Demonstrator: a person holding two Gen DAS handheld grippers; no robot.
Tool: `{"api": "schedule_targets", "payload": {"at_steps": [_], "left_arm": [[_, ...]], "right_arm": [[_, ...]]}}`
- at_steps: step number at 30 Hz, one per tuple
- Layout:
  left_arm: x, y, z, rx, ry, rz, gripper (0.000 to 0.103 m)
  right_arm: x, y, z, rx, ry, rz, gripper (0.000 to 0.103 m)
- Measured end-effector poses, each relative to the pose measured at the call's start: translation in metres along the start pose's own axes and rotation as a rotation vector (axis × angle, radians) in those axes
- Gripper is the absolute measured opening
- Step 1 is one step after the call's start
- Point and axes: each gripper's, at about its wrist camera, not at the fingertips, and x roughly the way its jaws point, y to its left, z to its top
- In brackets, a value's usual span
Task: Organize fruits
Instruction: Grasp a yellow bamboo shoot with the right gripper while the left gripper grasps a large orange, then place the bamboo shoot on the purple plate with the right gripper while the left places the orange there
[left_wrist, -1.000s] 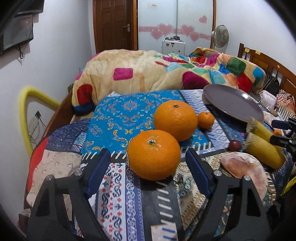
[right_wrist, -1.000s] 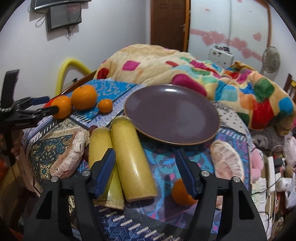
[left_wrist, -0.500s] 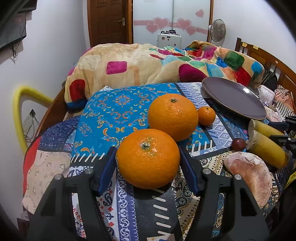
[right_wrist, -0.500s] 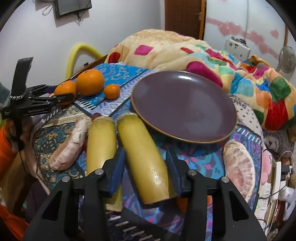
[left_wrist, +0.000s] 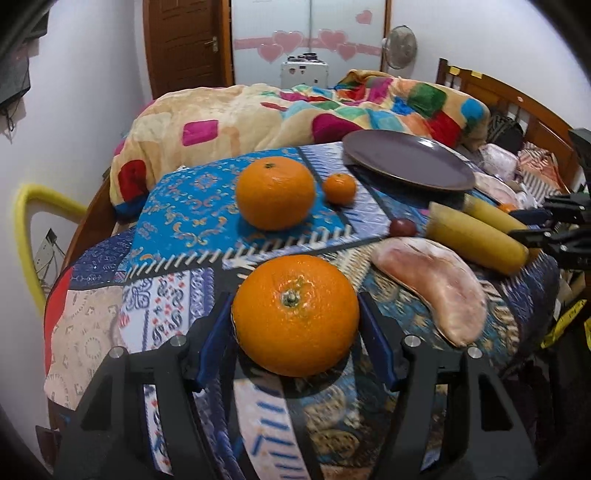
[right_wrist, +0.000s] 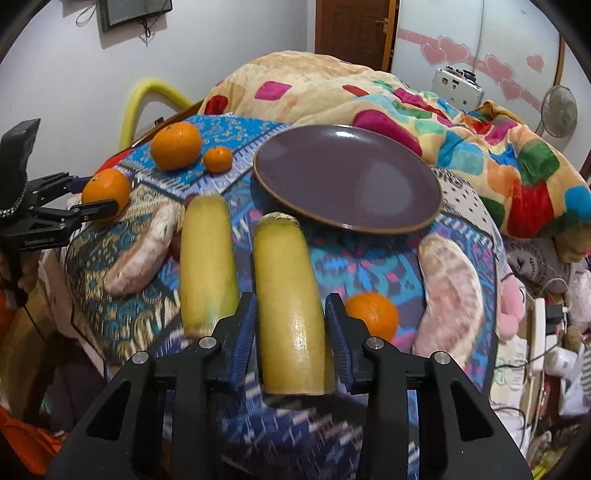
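Observation:
My left gripper (left_wrist: 295, 314) is shut on a large orange (left_wrist: 295, 314) and holds it just above the patterned cloth; the same gripper (right_wrist: 88, 201) and orange (right_wrist: 107, 192) show at the left of the right wrist view. My right gripper (right_wrist: 290, 332) is shut on a yellow sugarcane piece (right_wrist: 288, 302), lifted, beside a second piece (right_wrist: 207, 262). The purple plate (right_wrist: 347, 181) lies beyond, with nothing on it. A second large orange (left_wrist: 275, 192) and a small one (left_wrist: 340, 188) sit on the blue cloth.
Two peeled pomelo segments (right_wrist: 144, 251) (right_wrist: 450, 284), a small orange (right_wrist: 373, 314) and a dark red fruit (left_wrist: 402, 227) lie on the cloth. A colourful blanket (right_wrist: 369, 99) is heaped behind the plate. Clutter lies off the right edge.
Both grippers closed, the left on the near orange and the right on the right-hand sugarcane piece. Both then rose a little with what they hold.

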Motion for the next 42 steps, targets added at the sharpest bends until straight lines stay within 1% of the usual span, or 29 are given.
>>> {"api": "schedule_targets", "payload": {"at_steps": [3, 7, 11, 14, 19, 22, 26, 31, 34, 42], "left_arm": [[0.000, -0.002, -0.001, -0.002, 0.009, 0.005, 0.066], [0.006, 0.001, 0.004, -0.022, 0.025, 0.000, 0.067], [0.008, 0.001, 0.005, -0.027, 0.017, -0.007, 0.067], [0.008, -0.001, 0.005, -0.013, 0.013, 0.001, 0.067], [0.007, -0.001, 0.009, -0.023, 0.008, 0.006, 0.066], [0.002, -0.005, 0.011, -0.017, -0.005, 0.011, 0.066], [-0.009, -0.016, 0.019, 0.008, -0.047, 0.025, 0.066], [-0.020, -0.029, 0.034, 0.015, -0.092, 0.007, 0.066], [-0.028, -0.041, 0.045, 0.025, -0.127, -0.002, 0.066], [-0.040, -0.067, 0.074, 0.056, -0.222, -0.023, 0.066]], "right_arm": [[0.001, 0.000, 0.000, -0.006, 0.017, -0.006, 0.035], [0.009, -0.003, 0.010, -0.009, 0.029, 0.009, 0.035], [0.019, -0.004, 0.017, -0.026, 0.044, 0.014, 0.035], [0.020, -0.002, 0.015, -0.039, 0.030, 0.011, 0.035], [0.014, 0.002, 0.008, -0.017, -0.025, -0.032, 0.034], [0.004, -0.003, 0.007, 0.027, -0.064, -0.027, 0.034], [-0.016, -0.010, 0.006, 0.075, -0.122, -0.023, 0.034], [-0.041, -0.015, 0.005, 0.114, -0.191, -0.040, 0.034], [-0.053, -0.019, 0.005, 0.135, -0.224, -0.036, 0.034], [-0.073, -0.027, 0.013, 0.156, -0.299, -0.050, 0.033]]}}
